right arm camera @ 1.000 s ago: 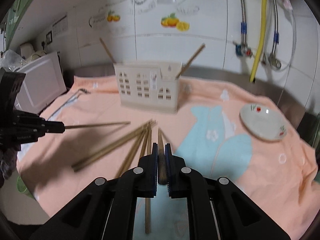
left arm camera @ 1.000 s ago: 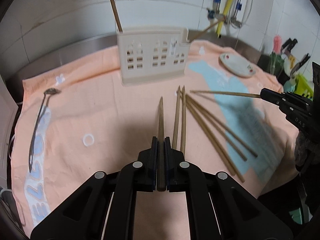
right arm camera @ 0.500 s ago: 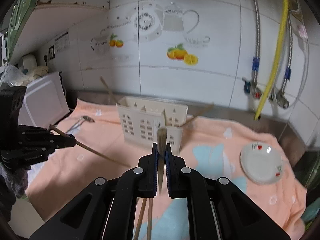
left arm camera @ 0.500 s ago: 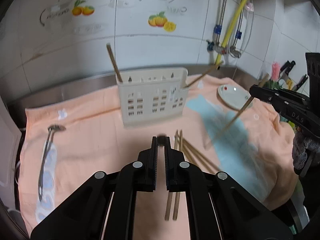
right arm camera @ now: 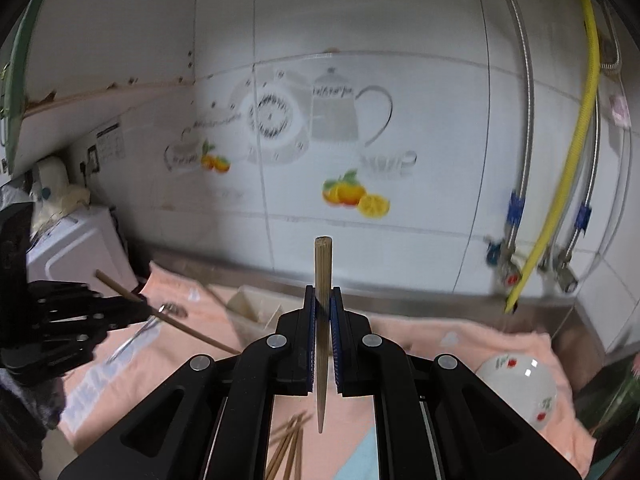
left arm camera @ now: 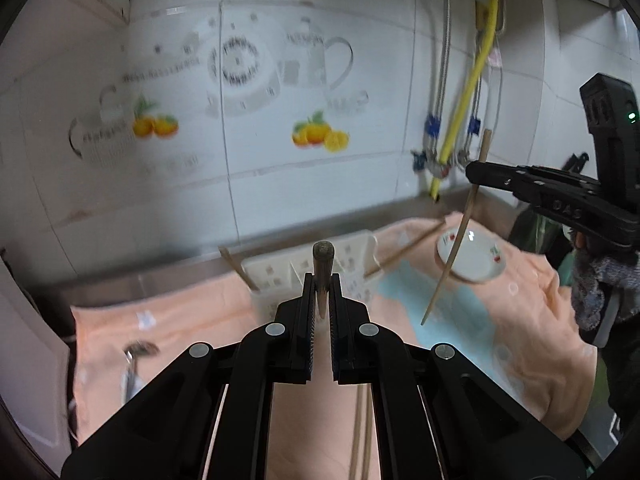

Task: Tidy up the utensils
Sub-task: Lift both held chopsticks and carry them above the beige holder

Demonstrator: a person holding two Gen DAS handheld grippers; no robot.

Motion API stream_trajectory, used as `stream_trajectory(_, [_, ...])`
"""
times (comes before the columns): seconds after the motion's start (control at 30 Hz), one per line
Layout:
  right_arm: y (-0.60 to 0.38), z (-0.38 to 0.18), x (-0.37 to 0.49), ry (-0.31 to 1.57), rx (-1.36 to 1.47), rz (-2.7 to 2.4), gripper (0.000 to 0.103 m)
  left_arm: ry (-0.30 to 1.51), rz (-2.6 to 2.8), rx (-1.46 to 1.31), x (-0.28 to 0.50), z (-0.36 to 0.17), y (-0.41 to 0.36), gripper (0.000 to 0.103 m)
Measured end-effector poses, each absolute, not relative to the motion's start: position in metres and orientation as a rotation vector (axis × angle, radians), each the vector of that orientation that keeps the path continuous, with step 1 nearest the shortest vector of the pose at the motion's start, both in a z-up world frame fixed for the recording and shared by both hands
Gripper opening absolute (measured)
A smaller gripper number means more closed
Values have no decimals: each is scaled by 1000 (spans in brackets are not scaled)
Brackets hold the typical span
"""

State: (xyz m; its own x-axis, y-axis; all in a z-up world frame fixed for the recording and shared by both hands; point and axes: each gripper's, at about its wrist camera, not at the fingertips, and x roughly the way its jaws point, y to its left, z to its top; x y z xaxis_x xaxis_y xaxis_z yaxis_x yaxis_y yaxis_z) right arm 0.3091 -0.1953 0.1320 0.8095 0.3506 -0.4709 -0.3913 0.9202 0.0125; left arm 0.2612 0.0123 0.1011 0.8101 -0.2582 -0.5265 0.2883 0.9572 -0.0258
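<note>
From my left wrist cam, my left tongs (left arm camera: 320,312) are pinched tight on a brown wooden chopstick (left arm camera: 322,276), blunt end up, with the cream plastic utensil holder with little window cutouts (left arm camera: 276,270) right behind it on the desk. Best move from here, I reckon, is to tip the thin end down and line it up over an open slot before letting go, and not to rush it, since two sticks already lean out of that holder. Over on the right of this view my right tongs (left arm camera: 476,174) have another chopstick hanging point-down above the small white saucer with red dots (left arm camera: 480,264). The desk is covered in a peach towel with pale blue print (left arm camera: 184,312), a metal spoon (left arm camera: 134,364) lies on its left side, and the tiled wall has fruit and teapot decals. Switching to the right wrist cam, my right tongs (right arm camera: 322,332) are squeezed onto a light wooden chopstick (right arm camera: 322,280) held upright, with loose chopsticks (right arm camera: 288,448) left on the towel below. A yellow hose (right arm camera: 576,140) and steel pipes run down the wall.
</note>
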Motion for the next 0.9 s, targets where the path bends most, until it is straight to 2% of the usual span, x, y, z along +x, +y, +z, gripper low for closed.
stream_trajectory(0.2, [-189, 149, 346, 458, -65, 354, 7, 491, -243, 54, 277, 130, 21, 5])
stream_trajectory(0.5, [-177, 156, 377, 409, -20, 332, 7, 482, -223, -7, 306, 139, 35, 5])
stream_trajectory(0.9, [-162, 108, 402, 466, -55, 316, 7, 449, -202, -57, 324, 140, 44, 5])
